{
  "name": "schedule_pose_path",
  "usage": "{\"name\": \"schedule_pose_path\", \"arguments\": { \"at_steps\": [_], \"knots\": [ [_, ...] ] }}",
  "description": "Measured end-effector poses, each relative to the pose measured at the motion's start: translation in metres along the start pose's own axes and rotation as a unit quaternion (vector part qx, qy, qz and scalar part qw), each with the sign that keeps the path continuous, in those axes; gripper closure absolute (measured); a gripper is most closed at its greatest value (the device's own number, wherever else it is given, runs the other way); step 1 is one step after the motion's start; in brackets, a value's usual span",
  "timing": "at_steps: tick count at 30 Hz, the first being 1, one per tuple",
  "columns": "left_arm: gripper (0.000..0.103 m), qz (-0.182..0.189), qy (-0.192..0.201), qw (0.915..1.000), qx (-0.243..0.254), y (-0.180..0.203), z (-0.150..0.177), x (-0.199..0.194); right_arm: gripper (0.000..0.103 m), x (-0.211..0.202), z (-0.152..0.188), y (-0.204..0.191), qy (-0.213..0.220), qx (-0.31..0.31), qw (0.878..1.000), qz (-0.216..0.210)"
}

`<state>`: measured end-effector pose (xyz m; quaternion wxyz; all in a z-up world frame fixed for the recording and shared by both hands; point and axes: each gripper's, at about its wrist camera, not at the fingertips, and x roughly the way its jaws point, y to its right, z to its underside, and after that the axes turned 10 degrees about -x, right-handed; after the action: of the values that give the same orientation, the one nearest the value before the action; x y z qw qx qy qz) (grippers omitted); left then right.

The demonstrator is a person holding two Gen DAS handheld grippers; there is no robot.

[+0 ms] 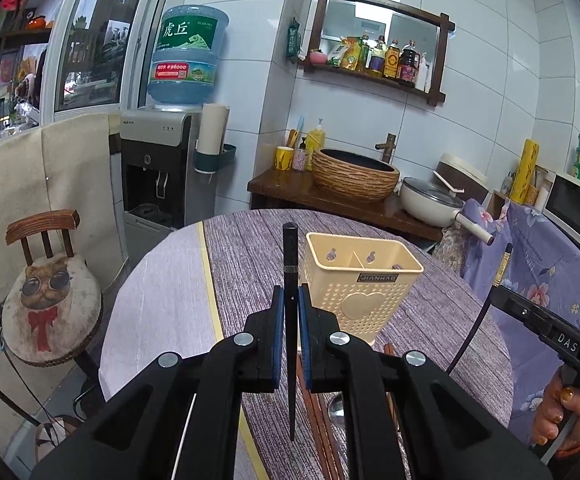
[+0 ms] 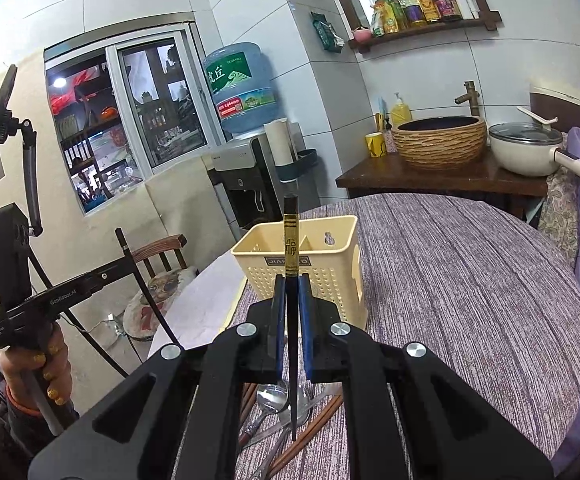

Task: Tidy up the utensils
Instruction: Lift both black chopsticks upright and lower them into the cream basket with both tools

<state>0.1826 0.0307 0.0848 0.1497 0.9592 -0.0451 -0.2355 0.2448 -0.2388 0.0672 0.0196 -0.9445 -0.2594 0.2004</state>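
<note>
1. Two grippers show in the left wrist view. The left gripper (image 1: 288, 308) has its fingers narrowed onto one black chopstick (image 1: 290, 256), held upright, its top rising above the blue pads (image 1: 278, 312).
2. One cream holder (image 1: 359, 280) stands on the table (image 1: 429, 320) just right of that chopstick; a divider splits it into two compartments. Below the fingers lie brown chopsticks (image 1: 321, 432), count unclear, and one spoon (image 1: 337, 412), partly hidden.
3. At the right edge, the right gripper (image 1: 497, 286) carries one gold-banded chopstick (image 1: 503, 264); one hand (image 1: 561, 412) grips its handle.
4. In the right wrist view, the right gripper (image 2: 291, 300) is closed tight on that one gold-banded chopstick (image 2: 290, 240), upright in front of the holder (image 2: 321, 256).
5. Under it on the table (image 2: 469, 280) lie two spoons (image 2: 270, 396) and some brown chopsticks (image 2: 317, 420) in a loose pile.
6. At left, the left gripper (image 2: 128, 262) holds its one black chopstick (image 2: 146, 292), tilted; one hand (image 2: 46, 364) holds the handle.
</note>
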Motion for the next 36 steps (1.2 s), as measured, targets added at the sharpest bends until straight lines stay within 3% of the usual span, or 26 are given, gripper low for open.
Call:
{"name": "schedule_pose_path", "arguments": {
  "at_steps": [6,12,17,22,27,31,36],
  "knots": [
    [0.095,0.011,0.007,0.9999,0.0,0.003,-0.015,-0.003,0.095,0.002,-0.018,-0.005,0.011,-0.005,1.0,-0.016],
    [0.095,0.042,0.036,0.9985,-0.002,0.015,-0.059,-0.014,0.095,0.002,-0.061,-0.01,0.038,-0.02,0.999,-0.025],
    [0.095,0.051,0.088,0.9948,-0.009,0.035,-0.105,-0.019,0.095,0.001,-0.11,-0.006,0.079,-0.016,0.997,-0.009],
    [0.095,0.04,0.11,0.9929,-0.02,0.054,-0.13,0.002,0.095,0.012,-0.145,-0.001,0.113,-0.018,0.993,0.034],
    [0.095,0.033,0.096,0.9941,-0.039,0.056,-0.129,0.037,0.095,0.038,-0.142,0.004,0.115,-0.025,0.99,0.074],
    [0.095,0.014,0.092,0.995,-0.037,0.054,-0.113,0.058,0.095,0.065,-0.121,0.012,0.09,-0.022,0.992,0.086],
    [0.095,0.007,0.048,0.9981,-0.039,0.047,-0.087,0.089,0.095,0.093,-0.092,0.017,0.053,-0.018,0.994,0.089]
  ]
}}
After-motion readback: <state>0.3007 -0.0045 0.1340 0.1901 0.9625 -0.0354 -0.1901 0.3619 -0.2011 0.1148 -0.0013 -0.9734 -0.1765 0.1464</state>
